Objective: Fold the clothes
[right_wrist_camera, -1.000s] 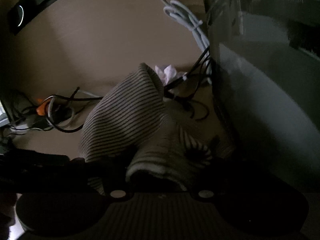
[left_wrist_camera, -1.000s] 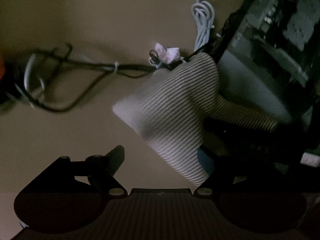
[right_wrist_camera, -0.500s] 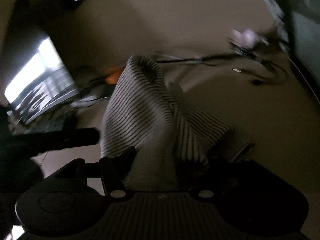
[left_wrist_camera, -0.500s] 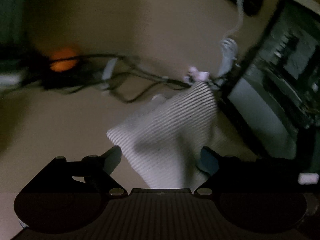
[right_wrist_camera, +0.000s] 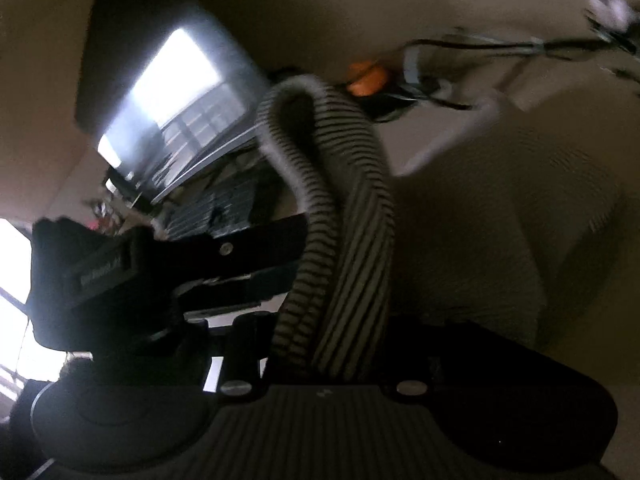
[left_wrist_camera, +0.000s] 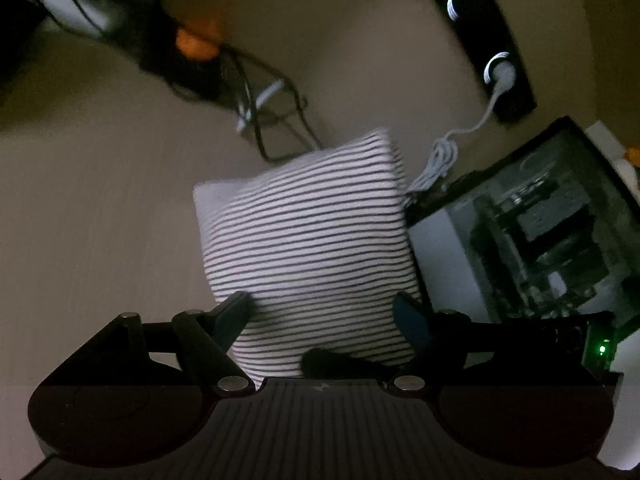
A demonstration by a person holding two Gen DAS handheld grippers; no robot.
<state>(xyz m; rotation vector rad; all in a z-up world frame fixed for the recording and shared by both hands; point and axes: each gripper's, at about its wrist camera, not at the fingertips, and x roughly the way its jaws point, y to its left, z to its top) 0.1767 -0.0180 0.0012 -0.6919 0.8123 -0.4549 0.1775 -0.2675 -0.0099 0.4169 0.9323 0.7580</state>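
The striped garment (left_wrist_camera: 308, 240) stands as a folded white-and-dark block above the beige tabletop (left_wrist_camera: 100, 200). It fills the gap of my left gripper (left_wrist_camera: 324, 312), whose jaws are closing, and both fingertips touch its sides. In the right wrist view the same garment (right_wrist_camera: 344, 200) is a bunched, arched roll running down between the jaws of my right gripper (right_wrist_camera: 332, 344), which are closing on it. The left gripper (right_wrist_camera: 288, 248) reaches in from the left there, and its fingers meet the roll's side. The right fingertips are lost in shadow.
Tangled black cables (left_wrist_camera: 272, 120) and an orange object (left_wrist_camera: 196, 40) lie behind the garment. A black power strip (left_wrist_camera: 492, 40), a coiled white cable (left_wrist_camera: 440, 160) and a glass-sided computer case (left_wrist_camera: 540, 232) stand at the right. A lit screen (right_wrist_camera: 172, 92) and a keyboard (right_wrist_camera: 224, 204) are at the left.
Both views have swung left across the desk. The garment has gone from a loose drape to a compact block. The right jaws have narrowed onto a bunched roll, and the left finger now touches the cloth.
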